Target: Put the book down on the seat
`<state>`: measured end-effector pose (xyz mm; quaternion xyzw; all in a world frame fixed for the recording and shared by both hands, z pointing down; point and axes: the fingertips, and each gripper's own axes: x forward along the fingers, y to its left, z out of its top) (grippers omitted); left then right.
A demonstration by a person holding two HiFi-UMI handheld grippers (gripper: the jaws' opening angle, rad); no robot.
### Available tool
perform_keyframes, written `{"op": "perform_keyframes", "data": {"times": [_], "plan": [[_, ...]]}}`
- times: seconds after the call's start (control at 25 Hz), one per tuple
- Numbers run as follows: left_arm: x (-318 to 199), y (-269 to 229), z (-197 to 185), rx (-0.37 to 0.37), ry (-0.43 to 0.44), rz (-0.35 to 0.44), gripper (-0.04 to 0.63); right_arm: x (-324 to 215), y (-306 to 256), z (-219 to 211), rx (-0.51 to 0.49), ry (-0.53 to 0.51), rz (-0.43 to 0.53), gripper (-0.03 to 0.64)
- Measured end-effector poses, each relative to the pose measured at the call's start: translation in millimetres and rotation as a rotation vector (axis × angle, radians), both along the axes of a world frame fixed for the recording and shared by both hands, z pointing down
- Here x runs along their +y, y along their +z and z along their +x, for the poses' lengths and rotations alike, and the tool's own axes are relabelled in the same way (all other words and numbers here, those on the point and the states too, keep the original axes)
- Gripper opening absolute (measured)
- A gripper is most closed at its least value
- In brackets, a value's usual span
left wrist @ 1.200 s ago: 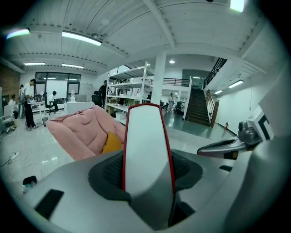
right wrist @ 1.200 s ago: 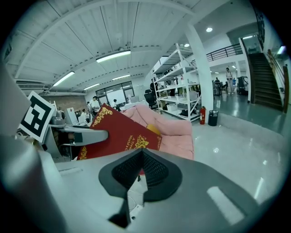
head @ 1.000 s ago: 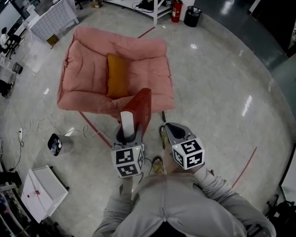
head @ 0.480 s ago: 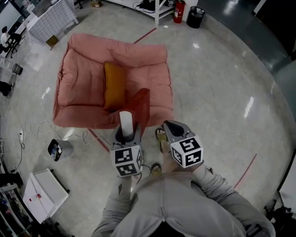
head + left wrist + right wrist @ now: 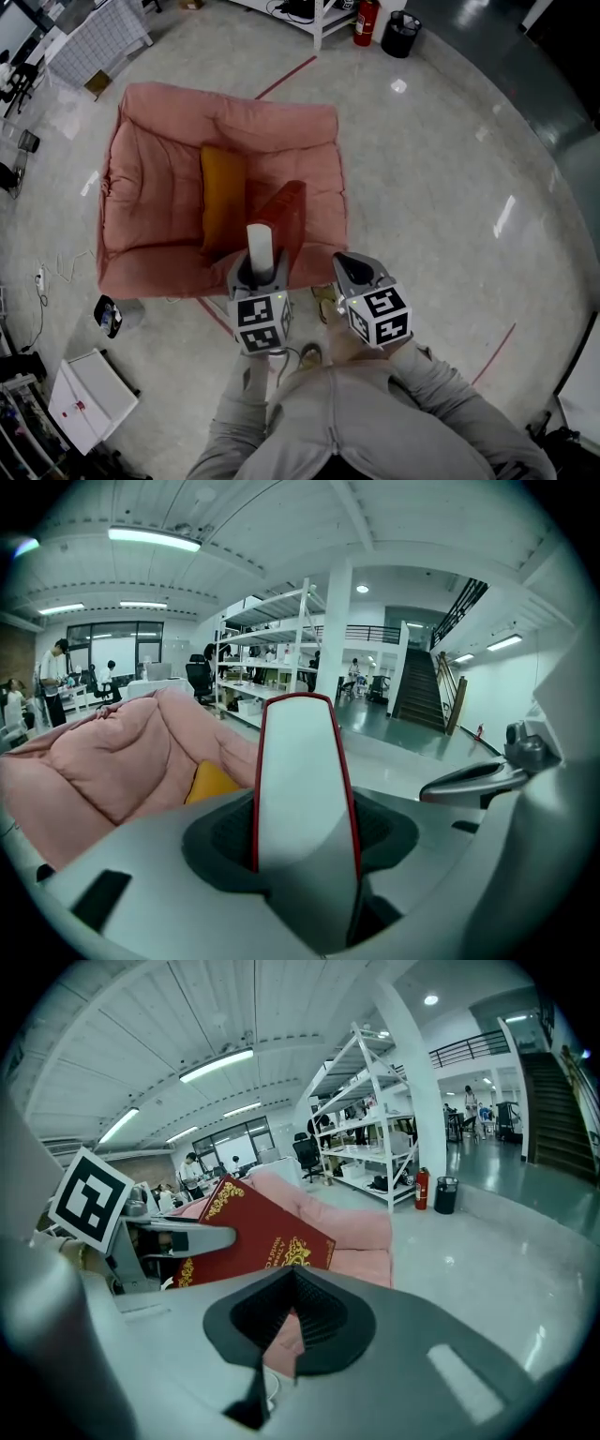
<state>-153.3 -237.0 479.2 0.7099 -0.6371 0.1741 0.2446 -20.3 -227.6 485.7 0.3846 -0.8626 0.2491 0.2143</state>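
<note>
A red hardback book stands on edge, its white page edge facing me, with my left gripper shut on its near lower end. The book hangs over the front edge of the pink padded seat, just right of an orange cushion lying on it. In the left gripper view the pink seat and the cushion lie left of the book. My right gripper is beside the book on the right, shut and empty. From its own view the gilt red cover shows at left.
A red fire extinguisher and a black bin stand beyond the seat. A small bin, a white box and a cable lie on the floor at left. Red tape lines cross the floor. White shelving stands behind.
Both grippers and the book have moved forward toward the seat. The book's top now stands over the seat's front part. The left grip on the book is unchanged.
</note>
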Motion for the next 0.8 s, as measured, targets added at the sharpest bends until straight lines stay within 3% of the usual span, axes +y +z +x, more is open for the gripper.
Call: {"op": "perform_keyframes", "data": {"times": [0.8], "plan": [[-126.5, 90.3, 28.2, 0.028, -0.015, -0.116, 0.241, -95.7, 55.8, 15.0, 0.015, -0.009, -0.127, 0.000]]}}
